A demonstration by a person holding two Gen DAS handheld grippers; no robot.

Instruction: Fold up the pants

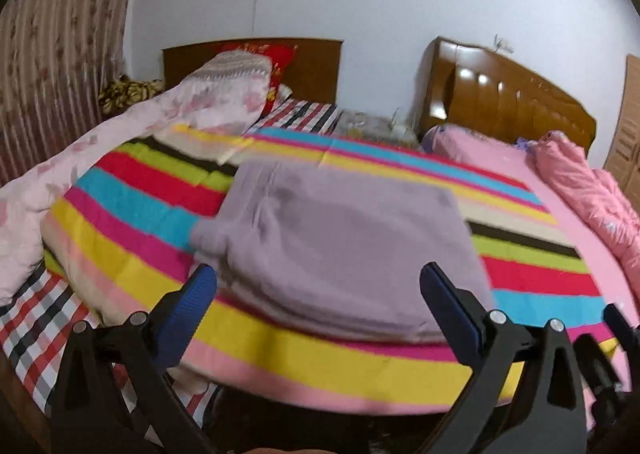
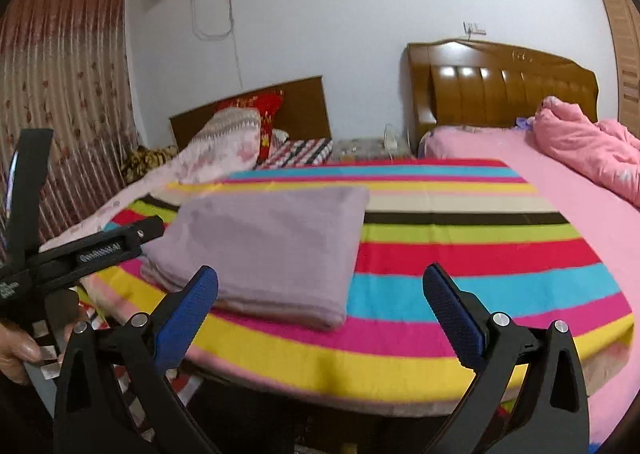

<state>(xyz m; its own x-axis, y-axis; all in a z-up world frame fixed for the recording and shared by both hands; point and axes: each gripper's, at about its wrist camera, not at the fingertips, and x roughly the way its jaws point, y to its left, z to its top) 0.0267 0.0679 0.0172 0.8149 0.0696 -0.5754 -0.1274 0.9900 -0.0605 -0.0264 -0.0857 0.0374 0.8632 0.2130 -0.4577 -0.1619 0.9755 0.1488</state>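
the pants (image 1: 340,250) lay folded on the striped blanket (image 1: 132,222); your left gripper (image 1: 318,286) and right gripper (image 2: 320,288) were both spread, grasping nothing.

The pants (image 2: 264,250) are soft, matt lilac cloth with a slightly fleecy nap. The blanket (image 2: 480,254) under them is matt woven cloth in bright stripes. Each gripper, left (image 1: 318,310) and right (image 2: 320,310), has matt black plastic arms, shiny metal rivets and blue pads (image 2: 188,318) with a rough, dotted texture. The headboard (image 2: 500,90) is glossy varnished wood.
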